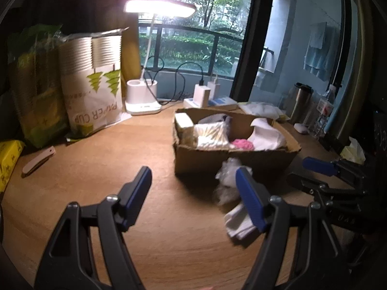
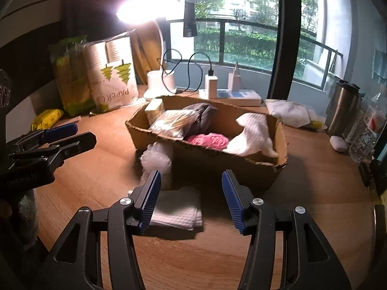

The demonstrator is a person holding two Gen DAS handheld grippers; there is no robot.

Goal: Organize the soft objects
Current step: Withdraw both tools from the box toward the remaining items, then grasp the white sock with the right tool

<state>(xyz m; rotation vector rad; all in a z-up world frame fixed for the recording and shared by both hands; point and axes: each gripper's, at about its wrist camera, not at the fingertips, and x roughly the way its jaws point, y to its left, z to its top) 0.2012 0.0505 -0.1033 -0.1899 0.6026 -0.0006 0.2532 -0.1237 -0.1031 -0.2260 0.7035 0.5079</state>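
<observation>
A cardboard box (image 1: 241,162) (image 2: 244,171) stands on the wooden desk. It holds a cotton-swab bag (image 2: 173,120), a pink knit piece (image 2: 209,140) and a white cloth (image 2: 254,135). In front of the box lie a crumpled white plastic wad (image 2: 156,158) (image 1: 227,181) and a folded white cloth (image 2: 177,210) (image 1: 238,224). My right gripper (image 2: 191,178) hovers open above the folded cloth, holding nothing. To the left of both items my left gripper (image 1: 193,181) is open and empty over bare desk. Each gripper shows in the other's view: the left gripper (image 2: 72,135), the right gripper (image 1: 307,172).
A lit desk lamp (image 1: 142,96), a paper-cup bag (image 1: 96,91), a green bag (image 1: 36,84) and a yellow pack (image 1: 7,159) line the left. Chargers (image 2: 211,84) sit behind the box. A steel flask (image 2: 342,106), a water bottle (image 2: 367,130) and a small white case (image 2: 338,143) stand at the right.
</observation>
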